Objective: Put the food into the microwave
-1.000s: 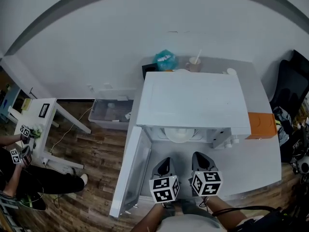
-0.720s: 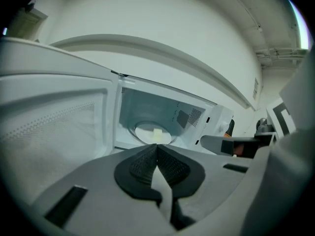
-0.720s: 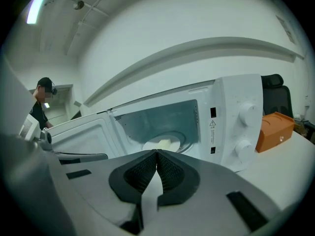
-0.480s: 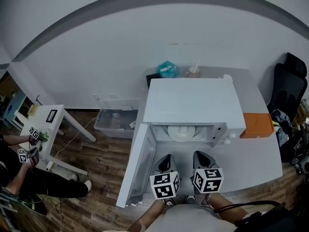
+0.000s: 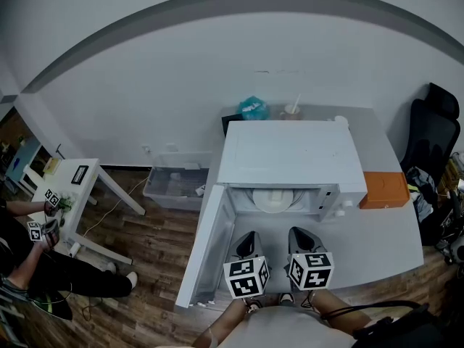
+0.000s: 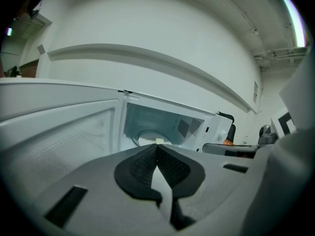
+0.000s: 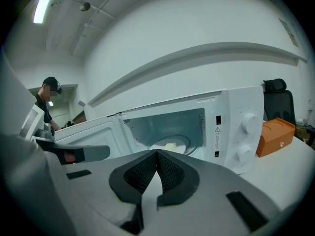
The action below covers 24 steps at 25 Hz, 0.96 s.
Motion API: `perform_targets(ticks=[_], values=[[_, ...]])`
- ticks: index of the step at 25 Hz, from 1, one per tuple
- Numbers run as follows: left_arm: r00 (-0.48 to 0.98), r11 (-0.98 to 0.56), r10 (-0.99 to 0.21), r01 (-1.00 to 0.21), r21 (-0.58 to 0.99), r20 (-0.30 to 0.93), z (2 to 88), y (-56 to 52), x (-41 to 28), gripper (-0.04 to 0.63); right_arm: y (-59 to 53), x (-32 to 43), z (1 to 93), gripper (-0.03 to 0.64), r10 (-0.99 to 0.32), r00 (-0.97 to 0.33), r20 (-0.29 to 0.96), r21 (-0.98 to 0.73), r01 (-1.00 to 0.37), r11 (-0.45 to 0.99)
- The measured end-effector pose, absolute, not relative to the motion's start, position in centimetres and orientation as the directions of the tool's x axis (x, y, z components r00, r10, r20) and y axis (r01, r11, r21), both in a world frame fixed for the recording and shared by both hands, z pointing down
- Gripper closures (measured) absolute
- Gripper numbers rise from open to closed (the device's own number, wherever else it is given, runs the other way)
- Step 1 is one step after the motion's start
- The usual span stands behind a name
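At the far left of the head view, a seated person (image 5: 29, 263) was beside a small white table (image 5: 61, 185). A clear plastic bin (image 5: 172, 185) stood on the wooden floor (image 5: 145, 252) against the wall.

The microwave door (image 5: 205, 246) hung wide open, swung out to the left past the edge of the grey desk (image 5: 377, 238). The white microwave (image 5: 290, 154) stood on that desk. Behind it were a teal bag (image 5: 254, 108) and a cup (image 5: 292, 109).

The food (image 7: 171, 146), a pale piece, lay on a white plate (image 5: 274, 201) inside the microwave's open cavity.

In front of that opening, low over the desk, the left gripper (image 5: 250, 236) pointed toward the cavity. Its jaws were pressed together at the tips with nothing between them. The right gripper (image 5: 299, 232) was just beside it, aimed the same way. Its jaws also met, and it held nothing. Neither gripper touched the plate.

To the right, an orange box (image 5: 384, 189) sat on the desk just beside the microwave's control side, where two round knobs (image 7: 247, 123) showed. A black chair (image 5: 433, 129) stood at the far right.
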<state>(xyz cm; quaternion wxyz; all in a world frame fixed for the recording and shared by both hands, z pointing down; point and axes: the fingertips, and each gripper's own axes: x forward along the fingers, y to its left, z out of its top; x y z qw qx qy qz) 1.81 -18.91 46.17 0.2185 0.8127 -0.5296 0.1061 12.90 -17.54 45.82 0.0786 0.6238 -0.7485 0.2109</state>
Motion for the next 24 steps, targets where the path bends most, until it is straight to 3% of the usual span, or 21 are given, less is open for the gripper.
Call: perform_targets(ticks=[24], values=[[0.406, -0.311, -0.815, -0.908, 0.280, 0.412, 46.6, -17.7, 1.7, 0.592, -16.2, 13.2, 46.0, 0.600, -0.886, -0.211, 0.412, -0.188, -0.972, 0.144]])
